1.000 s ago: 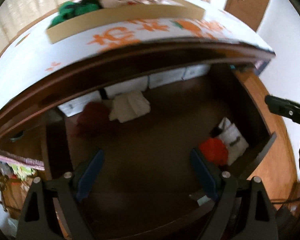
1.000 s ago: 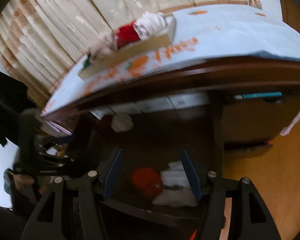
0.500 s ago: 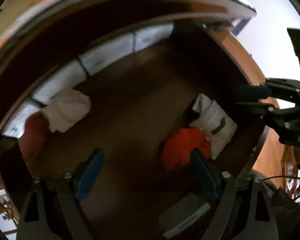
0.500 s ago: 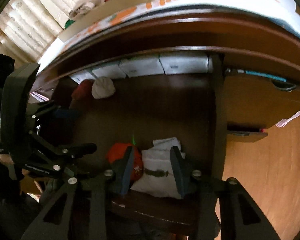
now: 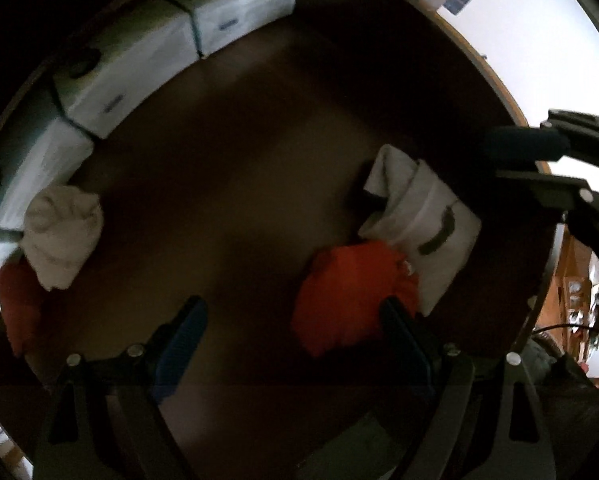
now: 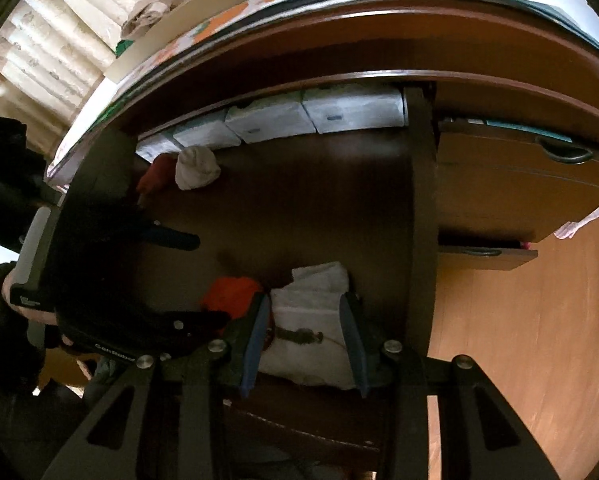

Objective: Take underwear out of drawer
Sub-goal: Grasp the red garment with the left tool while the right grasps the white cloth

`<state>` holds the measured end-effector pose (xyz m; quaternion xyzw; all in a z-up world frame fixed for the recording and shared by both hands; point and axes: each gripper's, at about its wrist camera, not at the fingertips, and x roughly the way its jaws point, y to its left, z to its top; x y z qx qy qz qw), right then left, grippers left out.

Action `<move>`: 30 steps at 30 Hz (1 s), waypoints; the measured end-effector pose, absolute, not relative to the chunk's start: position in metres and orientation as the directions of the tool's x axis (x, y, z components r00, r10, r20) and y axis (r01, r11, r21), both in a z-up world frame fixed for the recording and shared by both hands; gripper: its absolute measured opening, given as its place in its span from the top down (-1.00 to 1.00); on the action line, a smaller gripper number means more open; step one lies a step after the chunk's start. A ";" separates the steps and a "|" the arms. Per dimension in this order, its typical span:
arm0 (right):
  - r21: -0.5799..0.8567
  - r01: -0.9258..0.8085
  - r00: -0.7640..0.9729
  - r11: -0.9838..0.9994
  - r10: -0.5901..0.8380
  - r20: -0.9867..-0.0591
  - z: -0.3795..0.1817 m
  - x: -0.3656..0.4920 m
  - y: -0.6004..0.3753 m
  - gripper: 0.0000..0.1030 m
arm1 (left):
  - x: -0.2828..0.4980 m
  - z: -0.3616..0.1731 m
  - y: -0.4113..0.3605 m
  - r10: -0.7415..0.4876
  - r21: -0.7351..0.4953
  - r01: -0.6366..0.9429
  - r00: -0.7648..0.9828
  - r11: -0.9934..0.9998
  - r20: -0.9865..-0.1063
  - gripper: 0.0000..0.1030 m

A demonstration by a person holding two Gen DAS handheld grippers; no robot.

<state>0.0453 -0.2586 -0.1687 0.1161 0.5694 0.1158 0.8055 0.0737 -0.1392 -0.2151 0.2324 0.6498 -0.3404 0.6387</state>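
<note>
The right gripper [image 6: 305, 336] sits low over the front of the open drawer [image 6: 421, 200], its jaws partly closed around the folded white underwear [image 6: 311, 320]. Both blue pads flank the fold, and they look to be touching its sides, though whether they already press firmly cannot be told from this view. The garment lies directly between and just ahead of the fingertips, its long axis running away from the tool toward the drawer's back, so the jaws straddle it across its narrow width. By that reading, the grasp is set and the coming move is a lift up and out over the drawer front.

Just to the left of the right gripper's left pad lies an orange-red garment [image 6: 231, 294], touching the white one. The left gripper [image 5: 295, 340] hangs above it pointing down, jaws wide and holding nothing; the orange-red garment [image 5: 351, 296] lies against its right finger, off centre, so this hand is nearer that piece but not yet lined up.

Farther back, a rolled white cloth [image 6: 197, 168] and a dark red item [image 6: 155, 176] rest near the rear left corner. Beyond them a row of pale boxes [image 6: 311, 114] lines the back wall.
</note>
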 end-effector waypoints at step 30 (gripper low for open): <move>0.367 -0.035 0.290 0.930 0.360 -0.887 -0.168 0.057 -0.268 0.22 | 0.040 -0.199 -0.134 -0.280 -0.331 0.735 -0.198 0.592 -0.939 0.39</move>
